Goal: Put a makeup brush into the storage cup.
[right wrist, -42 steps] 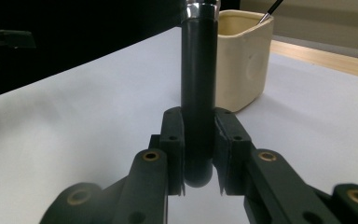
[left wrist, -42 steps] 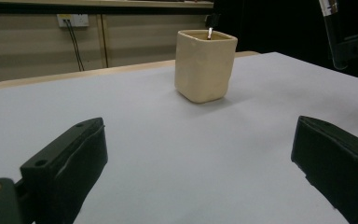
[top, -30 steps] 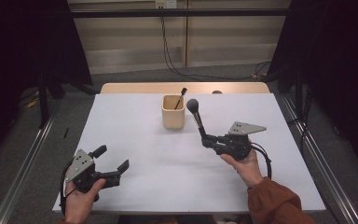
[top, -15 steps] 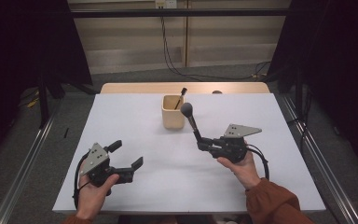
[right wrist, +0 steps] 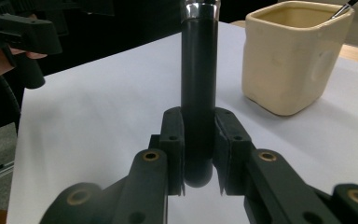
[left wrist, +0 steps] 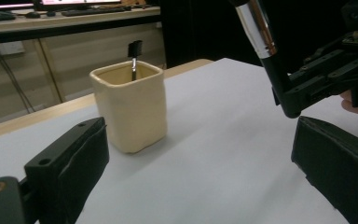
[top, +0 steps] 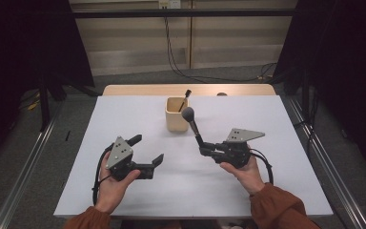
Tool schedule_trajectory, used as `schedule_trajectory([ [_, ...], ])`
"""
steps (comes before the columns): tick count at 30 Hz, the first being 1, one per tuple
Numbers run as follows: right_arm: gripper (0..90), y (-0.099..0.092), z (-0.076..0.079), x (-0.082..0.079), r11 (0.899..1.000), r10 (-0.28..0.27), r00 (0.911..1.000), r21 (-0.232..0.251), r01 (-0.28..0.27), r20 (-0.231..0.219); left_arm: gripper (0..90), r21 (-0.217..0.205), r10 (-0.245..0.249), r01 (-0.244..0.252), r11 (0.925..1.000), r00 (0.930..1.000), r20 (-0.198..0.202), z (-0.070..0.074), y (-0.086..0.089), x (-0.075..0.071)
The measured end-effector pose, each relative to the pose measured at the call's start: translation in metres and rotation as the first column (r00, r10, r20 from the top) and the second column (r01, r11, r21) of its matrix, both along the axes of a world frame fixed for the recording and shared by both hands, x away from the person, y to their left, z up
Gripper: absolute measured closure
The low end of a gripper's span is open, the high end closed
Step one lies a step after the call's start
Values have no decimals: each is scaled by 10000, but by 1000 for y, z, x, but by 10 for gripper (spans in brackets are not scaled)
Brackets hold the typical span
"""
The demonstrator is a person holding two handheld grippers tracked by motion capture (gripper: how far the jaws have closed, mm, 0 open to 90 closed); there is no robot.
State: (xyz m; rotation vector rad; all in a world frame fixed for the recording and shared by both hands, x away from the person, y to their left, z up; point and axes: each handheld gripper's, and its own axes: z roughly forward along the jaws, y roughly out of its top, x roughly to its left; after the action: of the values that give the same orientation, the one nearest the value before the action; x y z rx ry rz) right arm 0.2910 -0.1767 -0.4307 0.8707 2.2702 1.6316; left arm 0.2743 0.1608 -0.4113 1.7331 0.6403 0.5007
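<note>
A brush with a black handle, a silver ferrule and a round grey head stands nearly upright in my right gripper, which is shut on the handle's lower end. Its head sits just beside a cream square cup at the table's middle back. A second thin brush leans inside that cup. My left gripper is held open at the front left, jaws pointing towards the cup, with nothing between them.
The white table top carries the cup and nothing else besides the hands. A wooden strip runs along the far edge. Cables hang behind the table, and dark curtains stand at both sides.
My left gripper has moved right and forward towards the table's middle, still open. The right gripper has shifted slightly left, bringing the brush head closer to the cup.
</note>
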Motion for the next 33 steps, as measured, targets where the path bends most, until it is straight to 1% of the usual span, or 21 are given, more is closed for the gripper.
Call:
schedule_trajectory([
  [2,756,1,0,0,10000,51,10000,0,-51,-13,41,-8,-123,123,9999,9999,-38,0,-4,2],
  [4,756,3,0,-1,10000,95,10000,23,-95,-16,38,-142,-278,276,9995,9995,-176,1,-8,4],
  [5,756,3,0,-1,9999,108,9999,19,-108,-18,38,-106,-253,251,9996,9996,-113,1,-11,5],
  [8,756,6,0,-1,9999,152,9999,31,-152,-57,37,-17,-526,526,9986,9984,-210,2,-19,7],
  [9,756,7,0,-1,9999,165,9998,30,-165,-79,36,-133,-618,615,9980,9978,-243,3,-22,7],
  [11,756,9,0,-2,9997,254,9997,3,-254,-41,23,-212,-751,744,9970,9967,-294,3,-28,8],
  [15,756,11,0,-3,9995,309,9995,45,-309,-27,15,-231,-968,960,9951,9947,-341,3,-38,9],
  [17,756,11,0,-3,9995,325,9995,54,-325,-35,25,-227,-1049,1041,9943,9938,-375,3,-43,11],
  [18,756,11,0,-3,9994,343,9994,70,-343,-30,23,-304,-1191,1178,9926,9918,-464,3,-45,12],
  [21,756,11,-1,-3,9994,345,9994,75,-344,-26,37,-263,-1385,1374,9902,9893,-466,4,-55,13],
  [23,756,11,-1,-3,9993,347,9994,115,-346,-45,39,-84,-1466,1464,9892,9884,-390,6,-63,14],
  [24,756,12,-1,-3,9993,353,9994,115,-353,-45,43,-147,-1488,1483,9888,9879,-441,7,-67,14],
  [25,756,12,-1,-3,9993,351,9994,107,-350,-48,50,-212,-1507,1498,9885,9874,-477,7,-70,14],
  [26,756,12,-2,-3,9993,348,9994,117,-348,-45,59,-157,-1517,1511,9884,9875,-432,8,-73,15],
  [28,756,11,-2,-3,9994,343,9994,102,-343,-34,80,-337,-1537,1524,9878,9872,-426,10,-78,17],
  [29,756,11,-2,-3,9994,333,9994,103,-333,-16,99,-287,-1533,1522,9879,9873,-409,11,-80,18],
  [30,756,11,-2,-3,9994,329,9995,121,-329,-21,127,-346,-1442,1428,9892,9887,-409,11,-81,19],
  [31,756,11,-2,-4,9994,330,9995,110,-330,-14,140,-353,-1432,1418,9893,9890,-384,12,-83,21],
  [32,756,10,-2,-4,9994,312,9995,116,-312,-6,169,-391,-1441,1424,9890,9886,-438,12,-84,22],
  [33,756,10,-2,-4,9993,337,9994,128,-337,-18,189,-349,-1373,1360,9901,9897,-393,12,-85,23],
])
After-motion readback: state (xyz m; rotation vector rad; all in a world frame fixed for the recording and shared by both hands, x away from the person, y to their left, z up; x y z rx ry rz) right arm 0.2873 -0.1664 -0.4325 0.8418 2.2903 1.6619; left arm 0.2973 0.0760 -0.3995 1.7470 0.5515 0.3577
